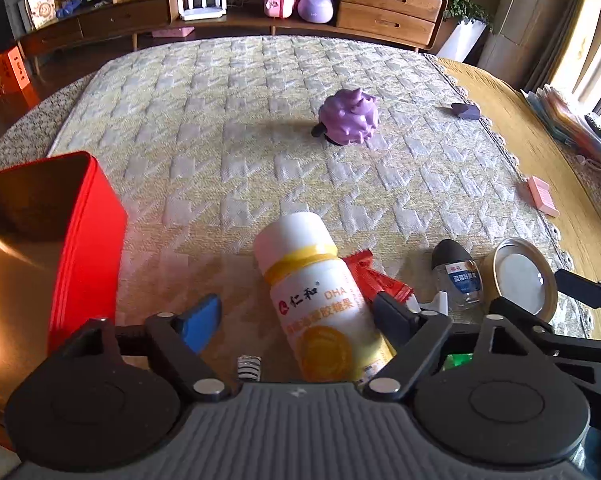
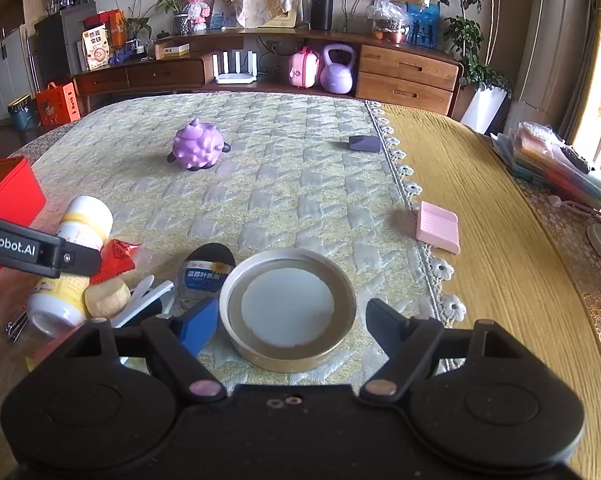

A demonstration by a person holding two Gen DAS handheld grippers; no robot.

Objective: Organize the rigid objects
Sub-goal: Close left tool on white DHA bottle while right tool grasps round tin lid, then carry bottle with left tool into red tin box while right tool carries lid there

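Left hand-held gripper [image 1: 296,320] is straddling the white bottle [image 1: 320,300], fingers apart; right hand-held gripper [image 2: 292,320] is straddling the round lid [image 2: 288,308] beside the bottle, fingers apart.

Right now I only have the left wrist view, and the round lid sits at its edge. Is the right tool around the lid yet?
Observer: Yes. The lid lies open side up between the fingers of the right tool. The tool is open, with bare cloth showing between the lid and the black finger.
Operator: Is anything tucked on the far side of the white bottle that I can't see?
Observer: A beige lump lies close beside the base end of the bottle, and a white spoon lies next to the lump.
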